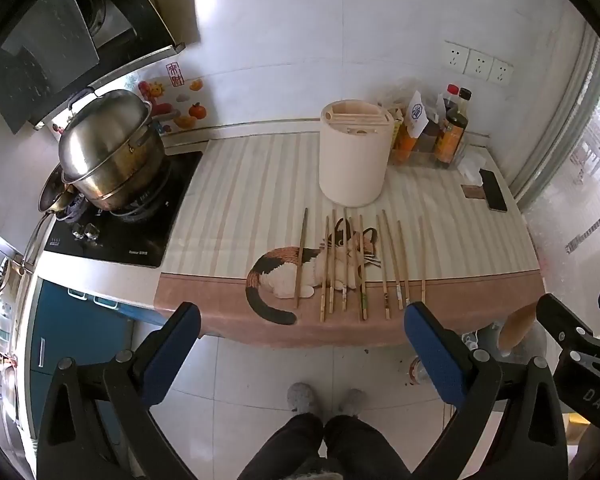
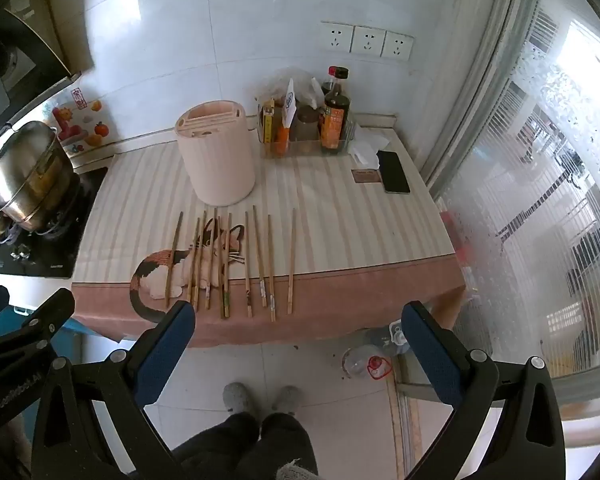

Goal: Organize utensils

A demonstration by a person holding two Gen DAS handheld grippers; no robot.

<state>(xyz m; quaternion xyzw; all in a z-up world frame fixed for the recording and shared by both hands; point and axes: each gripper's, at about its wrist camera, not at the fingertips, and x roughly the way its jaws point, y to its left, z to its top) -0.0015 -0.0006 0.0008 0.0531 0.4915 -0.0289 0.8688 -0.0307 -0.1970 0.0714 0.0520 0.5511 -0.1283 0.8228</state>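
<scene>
Hovering near the mat (image 1: 460, 240), both grippers gape wide and empty; chopsticks (image 1: 362, 268) lie before the holder (image 1: 354, 160).

A striped cloth with a cat print (image 1: 260, 208) covers the counter at mid-frame. On it lie a row of chopsticks (image 1: 360, 264) at centre, a cream utensil holder (image 1: 354, 160) just above them, a condiment tray (image 2: 304, 146) and a phone (image 2: 394, 172) toward the upper right.

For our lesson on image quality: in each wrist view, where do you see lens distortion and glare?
Left wrist view: fisheye bends the counter edge and darkens the corners; the wall tiles wash out in glare. Right wrist view: the window is overexposed and its frame curves; the chopsticks stay sharp.
</scene>
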